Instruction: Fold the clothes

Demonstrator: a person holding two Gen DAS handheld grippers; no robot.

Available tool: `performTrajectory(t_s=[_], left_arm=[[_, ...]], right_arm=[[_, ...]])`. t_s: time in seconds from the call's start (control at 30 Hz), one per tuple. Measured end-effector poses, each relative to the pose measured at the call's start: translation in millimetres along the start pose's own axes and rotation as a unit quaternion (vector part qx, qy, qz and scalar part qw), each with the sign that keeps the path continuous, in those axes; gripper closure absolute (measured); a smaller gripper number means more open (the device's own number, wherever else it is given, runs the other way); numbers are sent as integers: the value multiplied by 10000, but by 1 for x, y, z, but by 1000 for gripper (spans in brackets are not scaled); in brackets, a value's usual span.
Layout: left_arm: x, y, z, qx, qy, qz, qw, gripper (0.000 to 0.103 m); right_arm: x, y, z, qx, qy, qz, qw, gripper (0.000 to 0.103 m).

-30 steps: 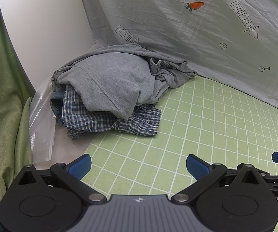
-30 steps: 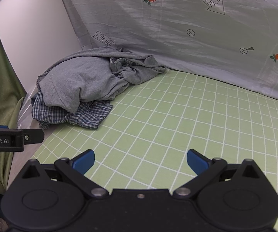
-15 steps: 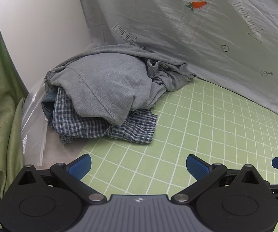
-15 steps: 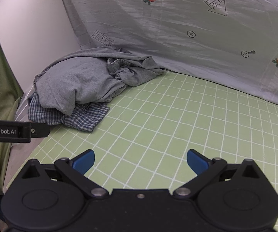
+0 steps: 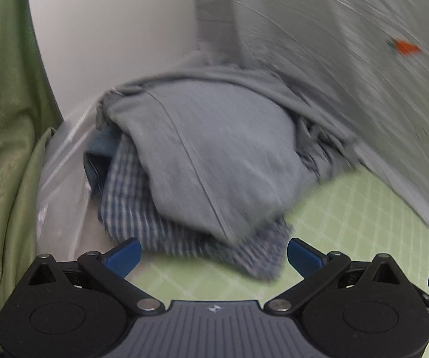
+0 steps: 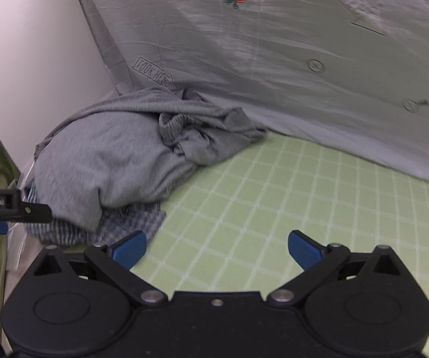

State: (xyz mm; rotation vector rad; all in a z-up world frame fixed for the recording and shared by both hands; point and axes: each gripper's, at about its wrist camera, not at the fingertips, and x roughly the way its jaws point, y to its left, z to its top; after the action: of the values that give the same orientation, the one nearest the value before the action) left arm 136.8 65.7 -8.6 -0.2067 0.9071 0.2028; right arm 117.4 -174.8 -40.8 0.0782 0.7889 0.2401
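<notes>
A pile of clothes lies at the back left of the green grid mat (image 6: 303, 208). A grey garment (image 5: 208, 149) lies crumpled on top, also in the right wrist view (image 6: 110, 161). A blue checked shirt (image 5: 142, 208) sticks out beneath it, also in the right wrist view (image 6: 131, 220), with a bit of blue denim (image 5: 98, 164) at its left. My left gripper (image 5: 214, 256) is open and empty, close in front of the pile; this view is blurred. My right gripper (image 6: 217, 247) is open and empty over the mat, to the right of the pile.
A grey printed sheet (image 6: 303, 74) with carrots hangs behind the mat. A white wall panel (image 5: 110, 35) stands at the left, with clear plastic (image 5: 59, 173) and a green curtain (image 5: 2, 119) beside the pile. The left gripper's body (image 6: 8, 205) shows at the right wrist view's left edge.
Both grippers have moved forward and left toward the clothes pile, the left one fastest. Both stayed open and nothing was grasped.
</notes>
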Motion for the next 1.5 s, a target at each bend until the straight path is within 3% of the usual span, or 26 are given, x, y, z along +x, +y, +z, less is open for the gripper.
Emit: performTrajectory(t_s=[0.1, 0.3, 0.37, 0.43, 0.63, 0.7, 0.73, 0.77, 0.8, 0.87, 1.0, 1.1, 1.27, 1.33, 1.43, 1.5], left_arm=[[19, 15, 28, -205, -61, 68, 9997, 2], [65, 38, 67, -621, 183, 124, 9978, 25], [77, 44, 73, -708, 233, 52, 9972, 29], [85, 47, 77, -716, 287, -16, 9970, 40], [98, 47, 82, -768, 343, -26, 9965, 46], [102, 46, 79, -739, 332, 5, 9967, 46], [103, 46, 79, -731, 327, 19, 9968, 46], [103, 46, 78, -733, 324, 24, 9968, 46], [103, 45, 78, -736, 323, 35, 9968, 45], [101, 45, 77, -728, 310, 65, 9968, 45], [93, 42, 72, -660, 276, 137, 9973, 45], [84, 41, 67, -634, 256, 157, 9975, 45], [69, 41, 53, -574, 213, 79, 9981, 44], [63, 38, 52, -542, 153, 27, 9984, 36], [55, 35, 54, -459, 3, -59, 9989, 33], [53, 33, 57, -438, -104, -82, 9990, 28]], right_arm=[[31, 9, 22, -124, -41, 15, 9999, 5], [99, 34, 62, -276, -131, 124, 9995, 17], [121, 43, 73, -293, -162, 222, 9992, 20], [142, 52, 81, -291, -163, 278, 9991, 24], [193, 68, 99, -74, -188, 202, 9996, 36], [204, 70, 105, -47, -245, 135, 9996, 45], [208, 68, 108, -22, -251, 187, 9995, 56], [210, 65, 110, -3, -240, 266, 9994, 86], [210, 62, 110, 11, -253, 301, 9992, 93], [200, 55, 107, 2, -366, 255, 9990, 95], [157, 23, 78, 168, -545, -223, 9981, 96], [113, -21, 37, 579, -549, -845, 9932, 96], [40, -113, -44, 1143, -443, -2472, 9612, 97], [21, -148, -68, 1306, -415, -3006, 9439, 97], [6, -177, -74, 1517, -487, -3422, 9260, 96], [10, -181, -70, 1451, -482, -3428, 9269, 96]])
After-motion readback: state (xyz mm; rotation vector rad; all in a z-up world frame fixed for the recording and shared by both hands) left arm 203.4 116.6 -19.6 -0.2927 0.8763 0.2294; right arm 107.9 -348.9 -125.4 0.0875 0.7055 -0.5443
